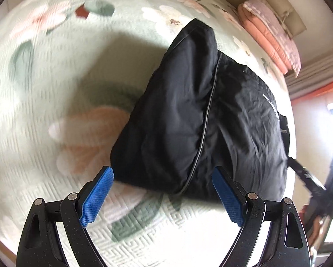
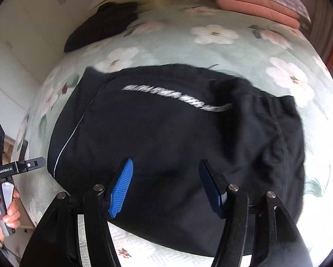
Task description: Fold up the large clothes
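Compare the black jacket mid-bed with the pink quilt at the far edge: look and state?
The black jacket is dark, creased and loosely folded mid-bed, with white lettering and a pale piping line; the pink quilt is salmon, stacked in neat flat layers at the far edge. The jacket lies below both open tongs; the quilt lies far off. Both rest on the floral bedspread.

A bed [image 2: 244,51] under a pale green quilt with white and pink flowers carries everything. A black garment [image 2: 166,144] [image 1: 199,122] lies spread across its middle, with white lettering and thin pale piping showing. At the far edge rest folded pink bedding [image 2: 255,6] [image 1: 268,37] and a dark heap [image 2: 104,24].
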